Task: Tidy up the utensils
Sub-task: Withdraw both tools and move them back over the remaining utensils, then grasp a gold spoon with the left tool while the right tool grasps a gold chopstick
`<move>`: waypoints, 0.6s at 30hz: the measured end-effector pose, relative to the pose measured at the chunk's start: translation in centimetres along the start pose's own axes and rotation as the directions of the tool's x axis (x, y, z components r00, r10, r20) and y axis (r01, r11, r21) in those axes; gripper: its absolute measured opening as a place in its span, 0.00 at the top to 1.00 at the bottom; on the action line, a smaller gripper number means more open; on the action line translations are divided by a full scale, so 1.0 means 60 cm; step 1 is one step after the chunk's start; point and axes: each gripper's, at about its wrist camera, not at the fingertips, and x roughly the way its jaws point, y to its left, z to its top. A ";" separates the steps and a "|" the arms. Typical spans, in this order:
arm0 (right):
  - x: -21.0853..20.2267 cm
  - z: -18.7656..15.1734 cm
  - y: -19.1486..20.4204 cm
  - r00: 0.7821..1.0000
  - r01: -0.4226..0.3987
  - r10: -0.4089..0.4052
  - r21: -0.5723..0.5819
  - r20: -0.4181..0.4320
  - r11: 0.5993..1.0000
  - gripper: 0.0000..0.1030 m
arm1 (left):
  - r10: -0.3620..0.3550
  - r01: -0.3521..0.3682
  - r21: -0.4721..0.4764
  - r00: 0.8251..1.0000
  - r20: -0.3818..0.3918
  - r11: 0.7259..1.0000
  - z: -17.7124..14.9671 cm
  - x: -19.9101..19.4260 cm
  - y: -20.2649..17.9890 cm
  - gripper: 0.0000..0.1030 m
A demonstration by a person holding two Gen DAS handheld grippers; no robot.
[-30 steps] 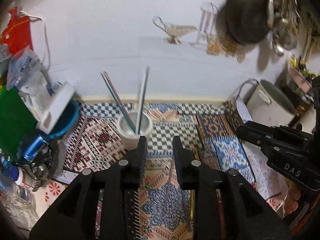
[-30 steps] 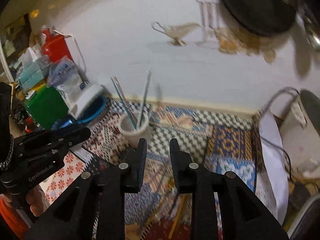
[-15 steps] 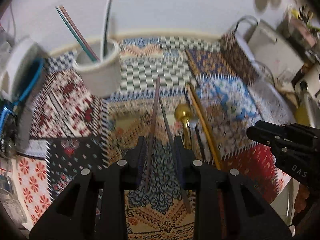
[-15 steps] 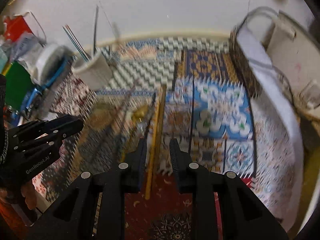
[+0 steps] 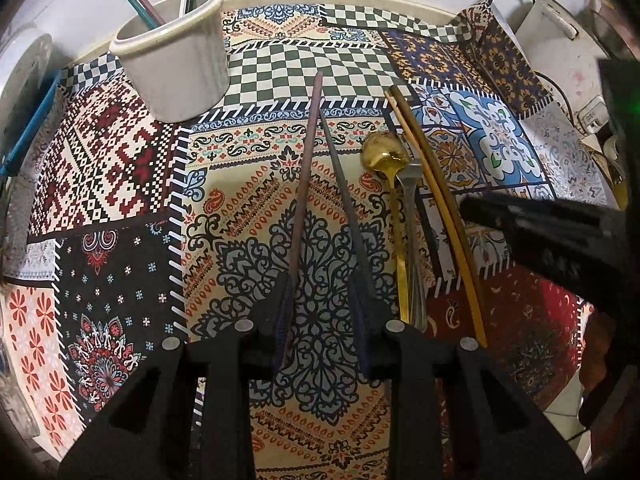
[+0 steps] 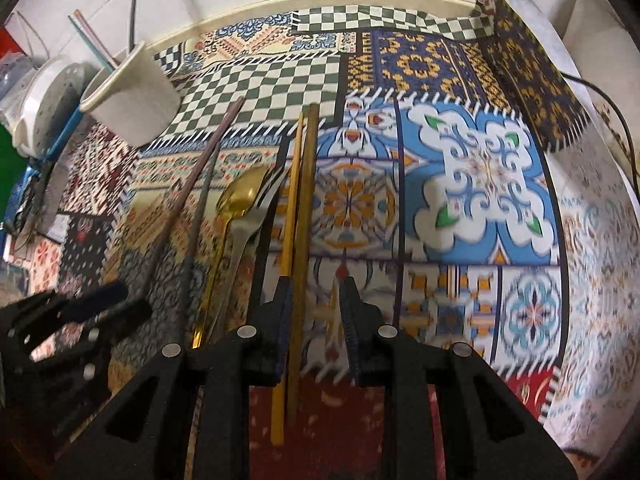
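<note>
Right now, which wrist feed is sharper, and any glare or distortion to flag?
Left wrist view: sharper; the dark chopsticks and cloth pattern read crisp, with glare on the gold spoon and motion blur only on the right gripper. Right wrist view: smeared, worst across the cloth's right side. Both views: strong fisheye bending, dark corners.

Both grippers now tilted down, low over the mat. Left gripper [image 5: 322,304] straddles the dark chopsticks [image 5: 308,160]; right gripper [image 6: 314,304] over the wooden chopsticks [image 6: 302,200]. Cup [image 5: 176,56] shifts up-left.
</note>
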 end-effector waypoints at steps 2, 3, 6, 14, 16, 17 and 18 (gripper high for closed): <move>0.009 0.010 0.004 1.000 0.001 -0.001 -0.009 -0.004 1.000 0.79 | -0.004 0.004 0.002 1.000 0.001 1.000 0.004 0.001 0.000 0.73; 0.013 0.015 0.005 1.000 0.007 -0.007 -0.018 -0.006 1.000 0.79 | -0.007 0.007 0.003 1.000 0.002 1.000 0.009 0.004 -0.002 0.73; 0.020 0.026 0.008 1.000 0.005 -0.005 -0.029 -0.003 1.000 0.79 | -0.014 0.014 0.008 1.000 0.000 1.000 0.020 0.008 -0.007 0.73; 0.031 0.046 0.008 1.000 -0.022 0.022 -0.054 -0.006 0.998 0.90 | -0.047 0.047 0.040 0.999 -0.015 0.998 0.058 0.031 -0.037 0.73; 0.029 0.045 0.008 1.000 -0.014 0.014 -0.066 -0.006 0.998 0.92 | -0.058 0.059 0.046 0.998 -0.020 0.997 0.066 0.037 -0.043 0.73; 0.028 0.044 0.005 1.000 -0.012 0.012 -0.066 -0.006 0.998 0.93 | -0.063 0.064 0.048 0.998 -0.023 0.997 0.070 0.040 -0.045 0.73; 0.027 0.044 0.002 1.000 -0.015 0.015 -0.064 -0.009 0.998 0.94 | -0.067 0.068 0.050 0.997 -0.027 0.996 0.076 0.044 -0.048 0.73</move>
